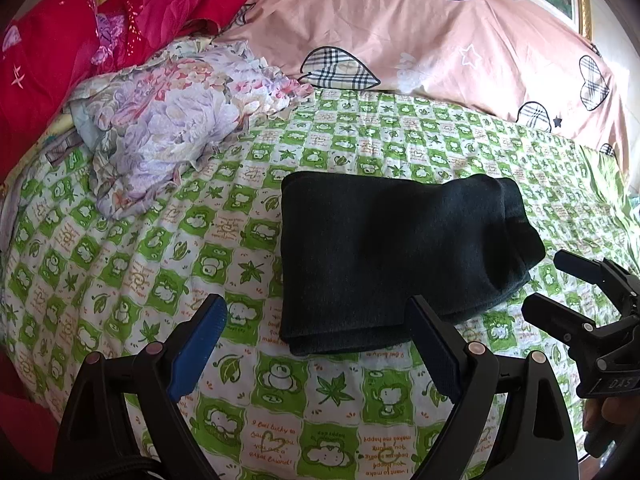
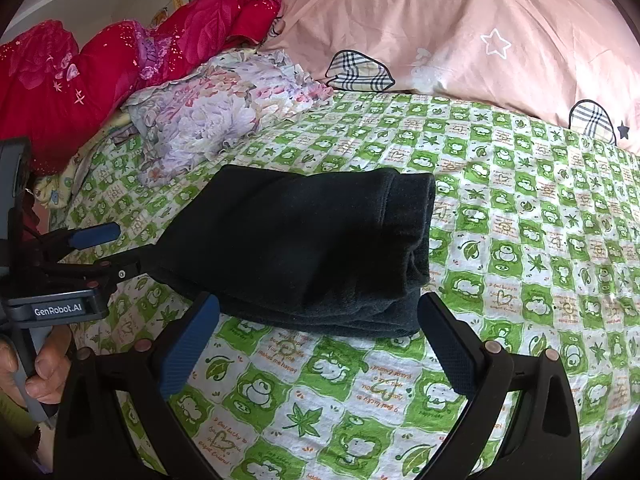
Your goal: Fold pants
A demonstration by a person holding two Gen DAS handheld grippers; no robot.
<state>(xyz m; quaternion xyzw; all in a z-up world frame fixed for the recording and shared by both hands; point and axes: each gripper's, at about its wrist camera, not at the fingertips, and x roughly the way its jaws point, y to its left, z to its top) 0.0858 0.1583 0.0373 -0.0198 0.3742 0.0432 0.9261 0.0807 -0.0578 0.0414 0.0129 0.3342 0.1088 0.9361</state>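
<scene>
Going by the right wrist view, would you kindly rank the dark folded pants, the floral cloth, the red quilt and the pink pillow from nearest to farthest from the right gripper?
From the right gripper, open above the bed:
1. Dark folded pants, just ahead, centre.
2. Floral cloth, behind the pants, left.
3. Red quilt, far left, and pink pillow, along the top right: both farthest, too close to call.

Bright daylight fills both views – colors look strong and clear. The pants (image 1: 400, 256) are so dark that their folds hardly show. Edges bend round, with black corners.
</scene>
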